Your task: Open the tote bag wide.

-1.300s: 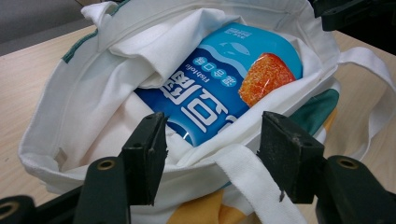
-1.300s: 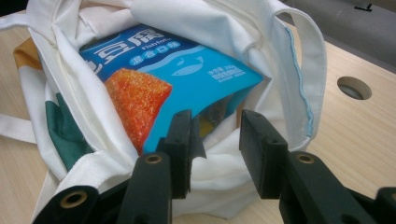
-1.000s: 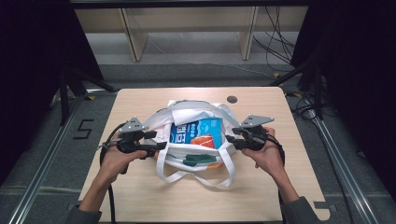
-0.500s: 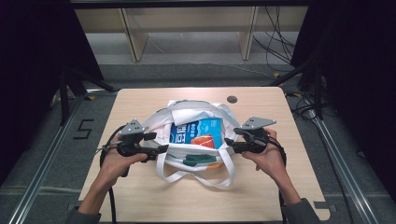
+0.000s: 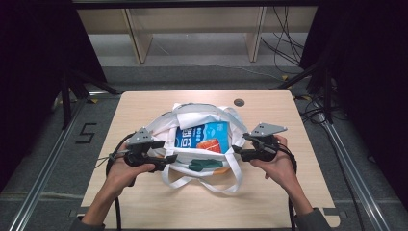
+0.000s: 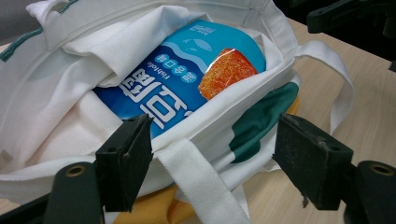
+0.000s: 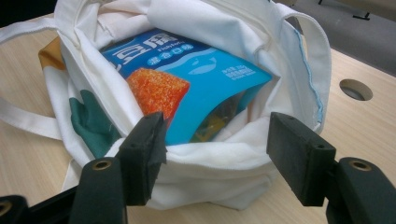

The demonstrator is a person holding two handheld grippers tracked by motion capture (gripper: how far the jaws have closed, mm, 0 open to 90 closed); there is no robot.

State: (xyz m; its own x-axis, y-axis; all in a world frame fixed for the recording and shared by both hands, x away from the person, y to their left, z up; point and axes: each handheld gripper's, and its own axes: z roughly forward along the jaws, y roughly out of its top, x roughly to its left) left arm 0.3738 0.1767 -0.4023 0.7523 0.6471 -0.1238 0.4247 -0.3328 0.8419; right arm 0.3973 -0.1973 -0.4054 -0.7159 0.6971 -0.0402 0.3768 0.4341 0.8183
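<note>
A white tote bag (image 5: 202, 115) lies open in the middle of the wooden table (image 5: 139, 108). A blue snack packet (image 5: 199, 137) with an orange picture sits inside it. My left gripper (image 5: 166, 158) is at the bag's left rim and is open. In the left gripper view its jaws stand wide apart on either side of the bag's rim (image 6: 56, 116) and a strap (image 6: 196, 182), with the packet (image 6: 187, 74) just beyond. My right gripper (image 5: 236, 150) is open at the bag's right rim. Its jaws straddle the cloth edge (image 7: 219, 158) below the packet (image 7: 205, 79).
The bag's handles (image 5: 211, 185) loop toward the near edge of the table. A green print (image 5: 207, 165) marks the bag's front. A round cable hole (image 5: 239, 102) sits near the table's far edge. Bare wood lies to either side of the bag.
Both grippers have drifted slightly toward the table's near edge. The bag and packet look unmoved.
</note>
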